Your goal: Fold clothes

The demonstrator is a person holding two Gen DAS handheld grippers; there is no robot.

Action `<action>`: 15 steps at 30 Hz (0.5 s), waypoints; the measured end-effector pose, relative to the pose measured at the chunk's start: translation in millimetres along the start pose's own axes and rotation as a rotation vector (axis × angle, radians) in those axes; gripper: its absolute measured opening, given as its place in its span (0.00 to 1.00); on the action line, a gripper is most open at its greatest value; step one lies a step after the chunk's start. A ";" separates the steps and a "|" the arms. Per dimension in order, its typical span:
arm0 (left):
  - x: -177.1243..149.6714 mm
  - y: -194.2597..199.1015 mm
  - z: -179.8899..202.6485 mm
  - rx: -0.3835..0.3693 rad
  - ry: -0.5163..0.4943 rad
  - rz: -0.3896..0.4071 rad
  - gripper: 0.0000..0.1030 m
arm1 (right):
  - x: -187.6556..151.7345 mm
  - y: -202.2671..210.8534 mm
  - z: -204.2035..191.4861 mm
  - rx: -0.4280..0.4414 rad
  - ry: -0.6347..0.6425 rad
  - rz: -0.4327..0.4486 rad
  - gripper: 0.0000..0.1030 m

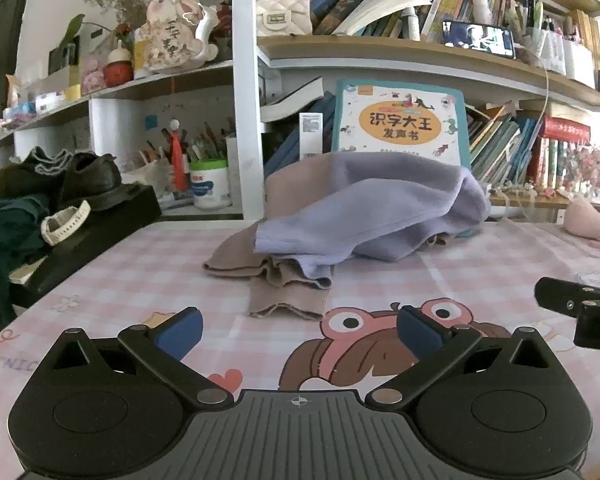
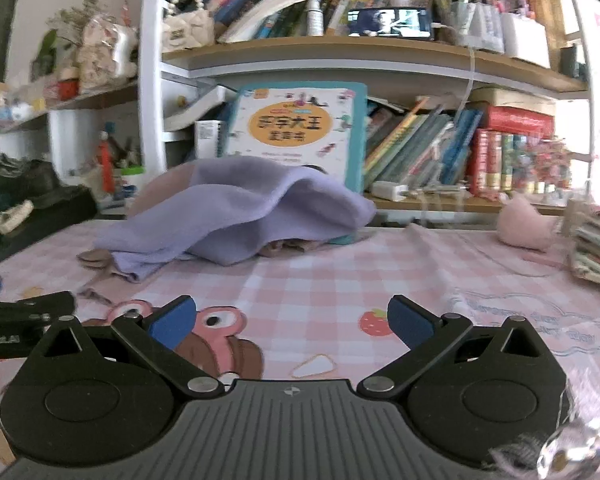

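Both grippers — left gripper (image 1: 298, 330), right gripper (image 2: 292, 320) — hover with jaws apart, empty; best to pinch the lilac garment (image 1: 380, 208) at its ribbed hem first.

Two garments ahead of the fingers — one purple (image 1: 384, 208), one tan (image 1: 284, 284) — and two grippers (image 1: 298, 334) (image 2: 290, 326).

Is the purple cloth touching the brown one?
Touching. In the left wrist view, the purple cloth lies draped on the brown cloth, whose edges stick out beneath it.
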State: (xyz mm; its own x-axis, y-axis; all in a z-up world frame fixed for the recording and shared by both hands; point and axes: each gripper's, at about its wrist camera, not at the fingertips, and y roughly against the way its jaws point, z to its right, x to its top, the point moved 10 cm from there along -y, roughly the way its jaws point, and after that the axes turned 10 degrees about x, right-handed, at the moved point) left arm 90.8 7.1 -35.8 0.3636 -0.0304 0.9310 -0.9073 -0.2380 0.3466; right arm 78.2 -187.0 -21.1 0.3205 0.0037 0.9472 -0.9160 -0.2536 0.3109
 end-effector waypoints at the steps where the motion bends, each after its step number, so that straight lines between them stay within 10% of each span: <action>1: 0.1 0.4 0.2 0.003 -0.003 0.002 1.00 | -0.1 0.7 2.5 -0.053 0.010 -0.001 1.00; 15: 1.7 4.3 -1.1 0.035 -0.010 0.023 1.00 | 2.2 4.5 -16.4 0.026 0.088 0.029 1.00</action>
State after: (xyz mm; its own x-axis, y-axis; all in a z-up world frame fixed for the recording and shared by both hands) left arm 87.2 7.1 -32.6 0.3455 -0.0460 0.9373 -0.9074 -0.2712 0.3211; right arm 70.9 -172.4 -16.4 0.2706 0.0806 0.9593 -0.9177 -0.2794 0.2823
